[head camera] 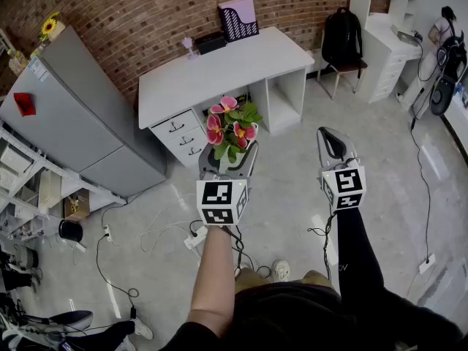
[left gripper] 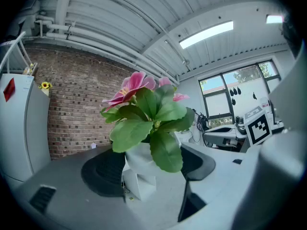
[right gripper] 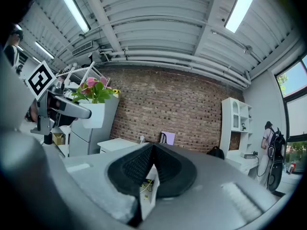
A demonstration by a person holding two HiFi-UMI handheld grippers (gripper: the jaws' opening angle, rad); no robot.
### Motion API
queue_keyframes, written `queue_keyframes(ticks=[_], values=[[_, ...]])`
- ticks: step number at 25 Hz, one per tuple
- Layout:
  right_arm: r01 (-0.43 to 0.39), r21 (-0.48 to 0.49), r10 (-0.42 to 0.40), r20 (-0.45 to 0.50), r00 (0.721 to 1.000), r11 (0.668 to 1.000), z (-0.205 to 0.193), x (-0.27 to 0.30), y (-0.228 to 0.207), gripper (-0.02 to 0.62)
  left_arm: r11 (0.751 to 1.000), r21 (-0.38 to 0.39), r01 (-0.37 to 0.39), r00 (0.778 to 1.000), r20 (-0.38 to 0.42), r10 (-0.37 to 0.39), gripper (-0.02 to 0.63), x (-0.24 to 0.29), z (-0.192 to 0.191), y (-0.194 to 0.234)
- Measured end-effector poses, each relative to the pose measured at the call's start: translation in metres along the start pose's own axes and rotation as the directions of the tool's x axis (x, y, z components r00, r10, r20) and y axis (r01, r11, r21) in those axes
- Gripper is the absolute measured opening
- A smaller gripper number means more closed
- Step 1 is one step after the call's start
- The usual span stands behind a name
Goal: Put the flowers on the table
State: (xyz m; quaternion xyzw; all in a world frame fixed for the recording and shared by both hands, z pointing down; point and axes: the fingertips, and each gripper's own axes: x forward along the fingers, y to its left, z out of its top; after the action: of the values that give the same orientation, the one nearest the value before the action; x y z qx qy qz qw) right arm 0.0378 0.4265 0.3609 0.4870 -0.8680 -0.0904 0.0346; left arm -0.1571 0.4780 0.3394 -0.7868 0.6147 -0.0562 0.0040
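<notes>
An office-like workroom — white desk [head camera: 219, 68], brick wall [head camera: 146, 13], backpack [head camera: 342, 36] on a chair [head camera: 349, 67].

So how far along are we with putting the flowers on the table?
Pickup looks done: the left gripper is clamped on the white flower pot. In hand: the pot hangs over the floor, short of the white table. Left: reach the tabletop, set it down, release. The right gripper is shut and empty.

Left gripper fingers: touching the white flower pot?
Touching. The left gripper view shows the white flower pot pressed between both dark fingers; the head view shows it carried above the floor.
</notes>
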Motion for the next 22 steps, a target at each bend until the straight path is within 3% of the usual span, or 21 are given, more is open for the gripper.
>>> queue_keyframes(ticks=[11, 15, 22], values=[[0.015, 0.028, -0.016, 0.038, 0.999, 1.000, 0.007, 0.018, -0.029, 0.000, 1.000, 0.027, 0.013, 1.000, 0.014, -0.013, 0.336, 0.034, 0.010, 0.002], [0.038, 0.022, -0.039, 0.048, 0.998, 0.999, 0.007, 0.043, -0.050, 0.000, 0.998, 0.057, 0.041, 0.998, 0.042, -0.044, 0.336, 0.068, 0.018, 0.007], [0.096, 0.015, -0.096, 0.045, 0.994, 0.995, -0.009, 0.105, -0.088, 0.000, 0.993, 0.040, 0.111, 0.991, 0.067, -0.113, 0.336, 0.146, 0.018, 0.026]])
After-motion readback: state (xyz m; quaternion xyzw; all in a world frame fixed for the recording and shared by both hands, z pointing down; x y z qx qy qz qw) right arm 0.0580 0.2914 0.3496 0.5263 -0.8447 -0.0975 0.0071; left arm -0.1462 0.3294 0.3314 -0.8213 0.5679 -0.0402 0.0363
